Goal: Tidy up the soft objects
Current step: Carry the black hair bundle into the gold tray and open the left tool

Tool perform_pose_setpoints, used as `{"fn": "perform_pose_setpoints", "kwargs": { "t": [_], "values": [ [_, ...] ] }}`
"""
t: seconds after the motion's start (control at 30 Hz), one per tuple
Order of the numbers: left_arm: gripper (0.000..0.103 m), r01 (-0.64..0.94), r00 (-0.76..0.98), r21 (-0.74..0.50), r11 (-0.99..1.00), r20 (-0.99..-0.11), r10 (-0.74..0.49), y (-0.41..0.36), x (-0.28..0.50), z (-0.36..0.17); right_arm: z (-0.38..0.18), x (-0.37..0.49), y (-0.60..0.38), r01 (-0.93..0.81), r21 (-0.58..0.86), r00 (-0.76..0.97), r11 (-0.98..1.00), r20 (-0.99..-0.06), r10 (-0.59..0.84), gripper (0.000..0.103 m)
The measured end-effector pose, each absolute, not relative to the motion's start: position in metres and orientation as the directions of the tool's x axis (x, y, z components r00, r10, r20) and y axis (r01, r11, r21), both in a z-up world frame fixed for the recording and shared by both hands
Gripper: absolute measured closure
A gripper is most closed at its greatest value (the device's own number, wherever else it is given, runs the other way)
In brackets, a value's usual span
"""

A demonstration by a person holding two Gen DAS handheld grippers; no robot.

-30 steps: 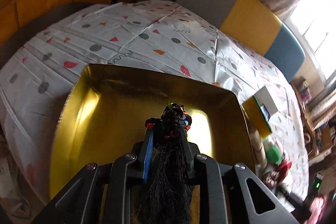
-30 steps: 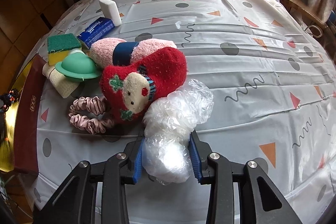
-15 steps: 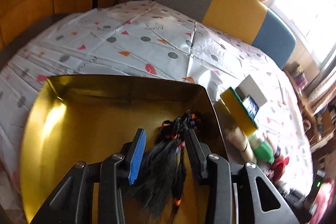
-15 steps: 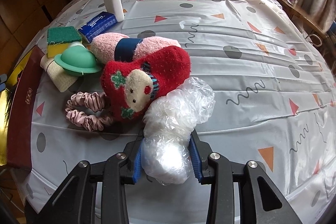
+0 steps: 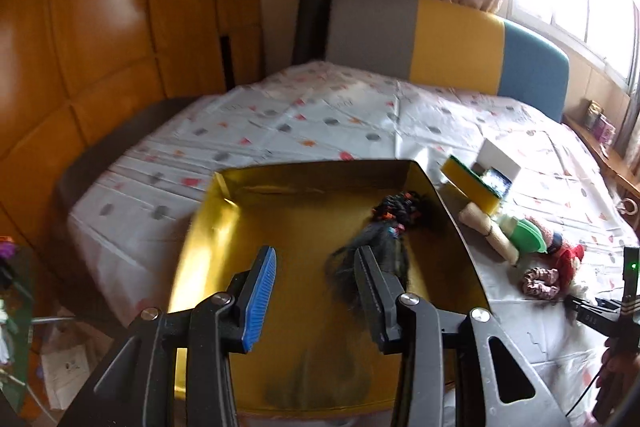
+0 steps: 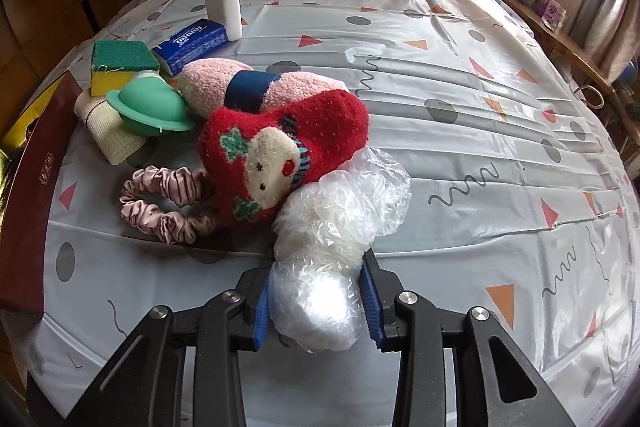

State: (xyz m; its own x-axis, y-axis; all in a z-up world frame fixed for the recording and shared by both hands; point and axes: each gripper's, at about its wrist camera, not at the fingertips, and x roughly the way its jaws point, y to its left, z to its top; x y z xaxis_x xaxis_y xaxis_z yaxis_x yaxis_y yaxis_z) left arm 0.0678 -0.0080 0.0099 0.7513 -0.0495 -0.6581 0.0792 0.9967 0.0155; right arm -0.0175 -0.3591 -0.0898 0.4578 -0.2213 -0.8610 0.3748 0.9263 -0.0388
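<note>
My left tongs (image 5: 314, 269) hover over the gold tray (image 5: 224, 223) with the jaws opening and nothing clamped between them; the black hairpiece (image 5: 384, 243) lies in the tray's far right part, its strands partly behind my right-hand finger. My right tongs (image 6: 316, 291) grip a crumpled clear plastic bag (image 6: 340, 219) low over the tabletop (image 6: 480, 107), both pads pressing its near end. Just beyond the bag, touching it, lies a red sock (image 6: 284, 151) with a pink sock (image 6: 216, 87) behind it. A pink scrunchie (image 6: 160, 203) sits left of the red sock. Further left I see a green silicone piece (image 6: 152, 105) on a beige cloth roll (image 6: 108, 131), a sponge (image 6: 120, 63), a blue tissue pack (image 6: 192, 43) and a white block (image 6: 224, 11).
</note>
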Motion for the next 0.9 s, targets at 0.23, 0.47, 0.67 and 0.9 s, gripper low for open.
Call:
{"fn": "perform_pose_setpoints", "kwargs": {
  "t": [0.23,0.47,0.67,0.9],
  "values": [
    [0.051,-0.001,0.805,0.039,0.999,-0.593,0.024,0.017,0.041,0.028,-0.091,-0.020,-0.355,0.375,-0.054,0.478,0.925,-0.844,-0.243,0.066],
    [0.050,-0.061,0.810,0.019,0.998,-0.583,0.060,0.040,0.031,0.030,-0.092,-0.021,-0.351,0.385,-0.078,0.479,0.920,-0.835,-0.272,0.066],
    [0.049,-0.090,0.805,0.004,0.996,-0.589,0.075,0.056,0.030,0.026,-0.088,-0.028,-0.342,0.393,-0.105,0.455,0.914,-0.841,-0.292,0.068],
    [0.049,-0.108,0.793,-0.007,0.994,-0.603,0.082,0.066,0.031,0.019,-0.062,-0.047,-0.321,0.377,-0.073,0.507,0.923,-0.818,-0.271,0.069]
  ]
}}
